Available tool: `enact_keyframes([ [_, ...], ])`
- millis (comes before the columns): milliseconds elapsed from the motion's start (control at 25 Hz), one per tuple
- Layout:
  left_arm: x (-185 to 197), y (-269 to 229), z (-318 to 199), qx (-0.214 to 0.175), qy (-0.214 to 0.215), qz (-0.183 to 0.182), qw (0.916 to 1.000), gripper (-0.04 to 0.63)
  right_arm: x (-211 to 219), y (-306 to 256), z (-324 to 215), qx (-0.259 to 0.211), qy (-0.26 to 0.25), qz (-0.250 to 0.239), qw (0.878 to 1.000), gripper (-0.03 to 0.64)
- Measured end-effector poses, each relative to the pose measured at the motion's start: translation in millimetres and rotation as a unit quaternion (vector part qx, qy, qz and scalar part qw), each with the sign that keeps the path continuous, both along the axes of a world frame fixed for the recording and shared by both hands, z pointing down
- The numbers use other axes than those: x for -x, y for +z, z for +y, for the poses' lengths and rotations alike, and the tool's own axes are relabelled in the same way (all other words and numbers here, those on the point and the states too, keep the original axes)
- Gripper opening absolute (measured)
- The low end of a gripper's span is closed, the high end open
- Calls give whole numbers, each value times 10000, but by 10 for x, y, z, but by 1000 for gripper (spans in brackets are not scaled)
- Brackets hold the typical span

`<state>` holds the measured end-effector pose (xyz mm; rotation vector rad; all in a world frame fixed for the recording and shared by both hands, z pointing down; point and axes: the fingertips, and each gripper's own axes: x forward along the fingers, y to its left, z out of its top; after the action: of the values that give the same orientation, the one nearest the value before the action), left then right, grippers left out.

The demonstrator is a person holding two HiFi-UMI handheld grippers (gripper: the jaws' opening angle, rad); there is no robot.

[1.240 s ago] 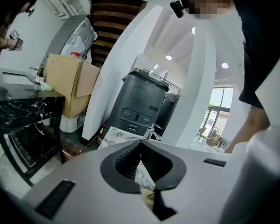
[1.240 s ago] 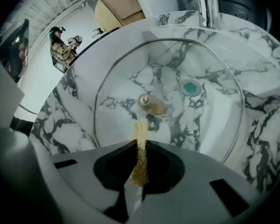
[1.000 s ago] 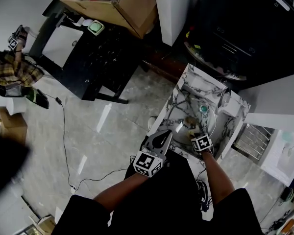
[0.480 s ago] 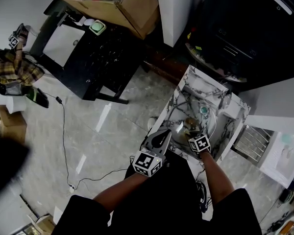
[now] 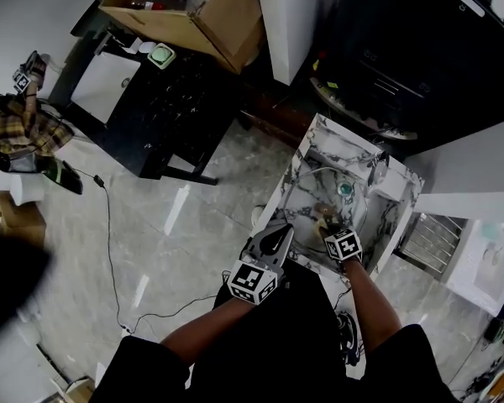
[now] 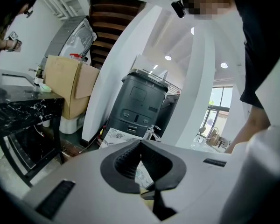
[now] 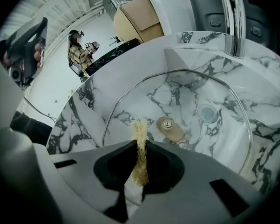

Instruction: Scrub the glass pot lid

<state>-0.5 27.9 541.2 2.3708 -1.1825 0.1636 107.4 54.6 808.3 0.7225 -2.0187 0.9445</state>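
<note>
The glass pot lid (image 7: pixel 177 125) lies flat in the marble sink basin (image 7: pixel 102 83), with its metal rim and tan knob (image 7: pixel 170 125) showing. It also appears in the head view as the lid (image 5: pixel 340 198). My right gripper (image 7: pixel 140 146) is shut on a tan scrub pad (image 7: pixel 140 139) whose tip sits over the lid's near edge, left of the knob. In the head view the right gripper (image 5: pixel 329 225) is at the sink's front. My left gripper (image 5: pixel 279 235) hangs off the sink's left front, shut and empty, aimed away into the room (image 6: pixel 141 146).
A chrome faucet (image 7: pixel 233 22) stands behind the basin and a drain (image 7: pixel 207 113) lies under the lid. Left of the sink are a black table (image 5: pixel 164 99), a cardboard box (image 5: pixel 193 7) and a person in a plaid shirt (image 5: pixel 21 128). A dark bin (image 6: pixel 140 104) stands behind.
The right gripper with the scrub pad has shifted slightly left over the lid. The left gripper has stayed where it was.
</note>
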Motion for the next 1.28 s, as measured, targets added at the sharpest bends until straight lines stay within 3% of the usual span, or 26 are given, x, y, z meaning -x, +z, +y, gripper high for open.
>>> enact_keyframes([
  [400, -69, -46, 27, -38, 54, -5, 10000, 15, -57, -250, -19, -289, 381, -125, 9988, 54],
  [640, -193, -151, -3, -142, 145, 22, 9998, 15, -156, -612, -81, -644, 888, -505, 9927, 54],
  [840, -260, -222, -18, -83, 139, 92, 9998, 15, -291, -1081, -136, -1174, 1350, -743, 9810, 52],
  [1040, -394, -308, -66, -18, 76, 146, 9999, 15, -464, -1684, -152, -1887, 1420, -745, 9688, 54],
  [1280, -579, -546, -50, -227, 212, 145, 9994, 15, -631, -2451, -26, -2661, 1668, -734, 9466, 54],
])
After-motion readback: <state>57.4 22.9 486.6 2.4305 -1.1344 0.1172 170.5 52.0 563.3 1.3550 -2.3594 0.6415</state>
